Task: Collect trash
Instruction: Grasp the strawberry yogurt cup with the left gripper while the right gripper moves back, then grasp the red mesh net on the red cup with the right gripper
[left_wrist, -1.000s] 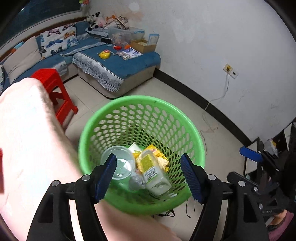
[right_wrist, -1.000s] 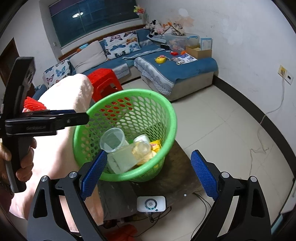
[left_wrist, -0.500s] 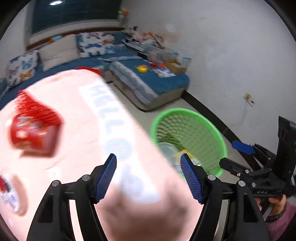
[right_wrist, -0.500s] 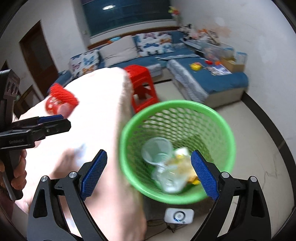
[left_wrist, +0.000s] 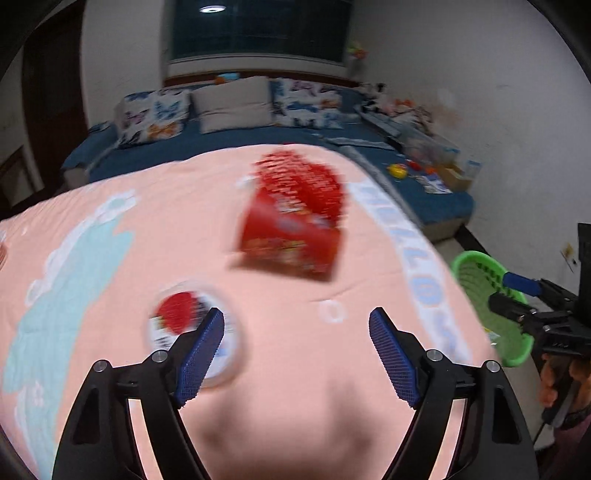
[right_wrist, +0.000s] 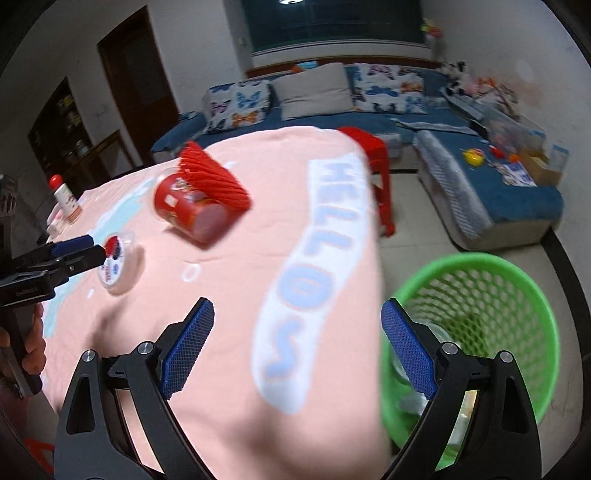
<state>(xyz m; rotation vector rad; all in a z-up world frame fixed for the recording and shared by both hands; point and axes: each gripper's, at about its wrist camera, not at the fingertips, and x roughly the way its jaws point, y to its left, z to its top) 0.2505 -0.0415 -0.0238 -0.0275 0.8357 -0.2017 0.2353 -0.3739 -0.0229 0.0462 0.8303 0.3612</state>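
Left claw: your left claw (left_wrist: 295, 352) is spread wide with nothing between its blue pads, held low over the pink cloth of the desk (left_wrist: 92, 258); it shows again at the left edge of the right wrist view (right_wrist: 79, 248).
Right claw: your right claw (right_wrist: 297, 349) is also wide apart and empty, straddling the desk edge and the basket; its right pad (right_wrist: 408, 356) lies over the basket's near rim.
Red snack tub: the red tub (left_wrist: 295, 229) lies tipped on its side on the cloth, ahead of the left claw and well apart from it; a red ridged piece sits against its upper end. It is blurred, so the print cannot be read (right_wrist: 201, 197).
Round lidded cup: a small white cup with a red and blue lid (left_wrist: 184, 332) sits on the cloth just beside the left claw's left pad, partly behind it (right_wrist: 116, 262).
Trash basket: the green mesh basket (right_wrist: 517, 295) stands on the floor beside the desk's right edge, with a clear plastic cup and other trash inside (left_wrist: 476, 269).
Red-capped bottle: upright at the desk's far left corner (right_wrist: 66, 199).
Red stool: behind the desk, near the blue sofa (right_wrist: 376, 173).
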